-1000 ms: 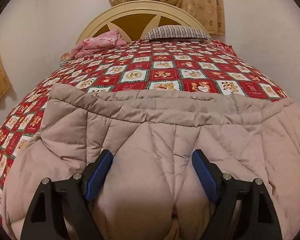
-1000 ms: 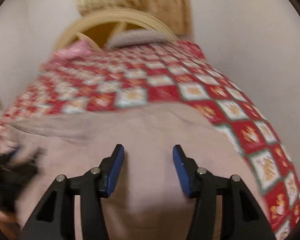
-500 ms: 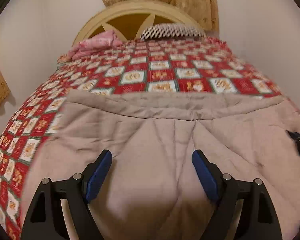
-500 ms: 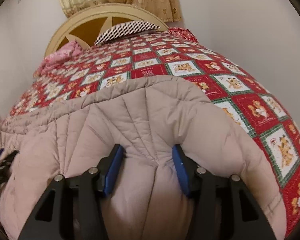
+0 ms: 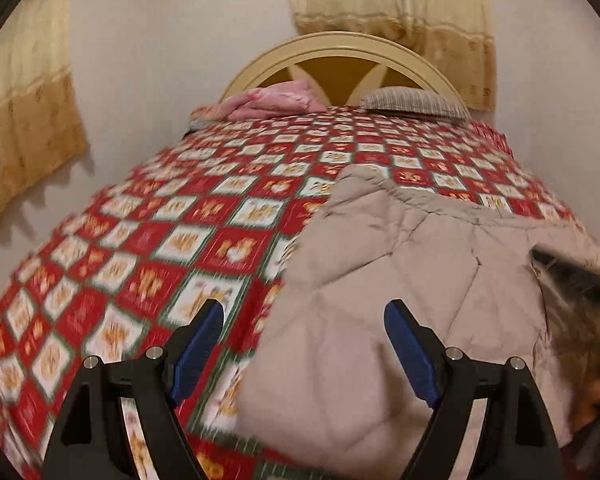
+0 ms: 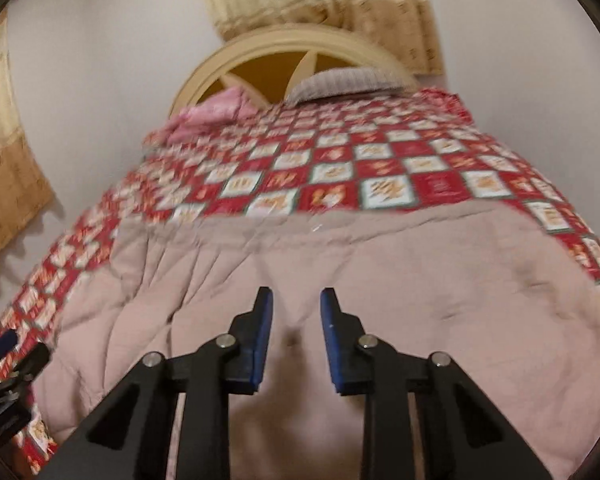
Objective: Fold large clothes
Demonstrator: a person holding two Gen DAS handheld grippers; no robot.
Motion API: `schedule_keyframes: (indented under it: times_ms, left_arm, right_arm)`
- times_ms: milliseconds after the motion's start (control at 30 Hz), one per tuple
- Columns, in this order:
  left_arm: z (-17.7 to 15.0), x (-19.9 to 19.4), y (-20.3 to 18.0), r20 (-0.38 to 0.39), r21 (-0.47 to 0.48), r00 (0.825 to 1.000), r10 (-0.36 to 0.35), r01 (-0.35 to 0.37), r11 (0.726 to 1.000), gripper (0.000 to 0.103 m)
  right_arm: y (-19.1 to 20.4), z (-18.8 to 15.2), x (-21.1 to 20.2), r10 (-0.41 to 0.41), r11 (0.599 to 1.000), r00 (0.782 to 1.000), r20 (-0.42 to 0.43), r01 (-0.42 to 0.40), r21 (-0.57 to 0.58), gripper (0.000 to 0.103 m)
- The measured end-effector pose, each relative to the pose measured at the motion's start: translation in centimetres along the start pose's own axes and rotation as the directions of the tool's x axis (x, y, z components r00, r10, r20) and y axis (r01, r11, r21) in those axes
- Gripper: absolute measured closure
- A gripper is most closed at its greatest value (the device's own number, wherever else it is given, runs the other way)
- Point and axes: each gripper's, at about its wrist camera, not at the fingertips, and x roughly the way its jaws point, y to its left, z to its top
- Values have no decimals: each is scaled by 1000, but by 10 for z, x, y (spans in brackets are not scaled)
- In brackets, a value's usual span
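A beige quilted coat (image 5: 400,260) lies spread on the near part of the bed. My left gripper (image 5: 304,312) is open wide over the coat's left edge, half above the bed cover, with nothing between its pads. It shows again as a blurred dark shape, the left gripper (image 6: 4,356), low at the left of the right wrist view. My right gripper (image 6: 297,296) is pushed into the coat (image 6: 420,280) and its jaws are closing. A puffed fold fills the narrow gap and touches both pads. The blurred right gripper (image 5: 572,280) shows at the right edge.
The bed wears a red patchwork cover (image 5: 180,240). A pink bundle (image 5: 276,100) and a striped pillow (image 5: 412,102) lie against the cream headboard (image 5: 340,46). Curtains (image 5: 24,128) hang on the left wall and behind the bed. A hand (image 5: 596,392) shows at the right.
My left gripper has swung left, from the coat's middle to its left edge, still open. My right gripper's jaws have narrowed onto a fold of the coat.
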Motion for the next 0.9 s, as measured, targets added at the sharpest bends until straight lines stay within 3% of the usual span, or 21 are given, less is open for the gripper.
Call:
schedule_keyframes:
  times_ms: [100,200,333,400,467,533,600,733,900]
  left_arm:
    - [-17,-10,26,18,-129,999,-33,35,991,20]
    - [-36,-11,47,-4,-263,993,-121,115,958,20]
    - [-67,-26,53,52,-413,981,-188,193,890,20]
    - [-76,-30,48,85,-450,973,-216,231,863,20]
    - [-75,-15,38,61,-463,956,-288,283,840,20]
    - [-68,9,26,8,-472,952,-305,272,838,20]
    - [-60,25,17,-21,-482,964,-263,221,848,18]
    - [-47,32,10,-3,-508,973,-229,196,839,18]
    - [-40,26,5,42,-465,980,-193,191,865,18]
  right_arm:
    - [5,-28,35,-6,1000,997,-76,5,-13,76]
    - [-2,-36,37,19,1000,998,-59,-19,2,76]
    - [-5,-37,36,39,999,997,-61,-39,7,76]
    - [-5,-38,37,46,999,997,-58,-45,12,76]
    - [-5,-37,37,55,998,997,-57,-54,19,76]
    - [-7,-36,38,63,998,996,-56,-62,25,76]
    - [-9,-36,38,72,997,996,-55,-71,32,76]
    - [-11,-37,38,76,996,996,-55,-74,41,76]
    - [-10,-37,38,69,997,996,-59,-66,46,76]
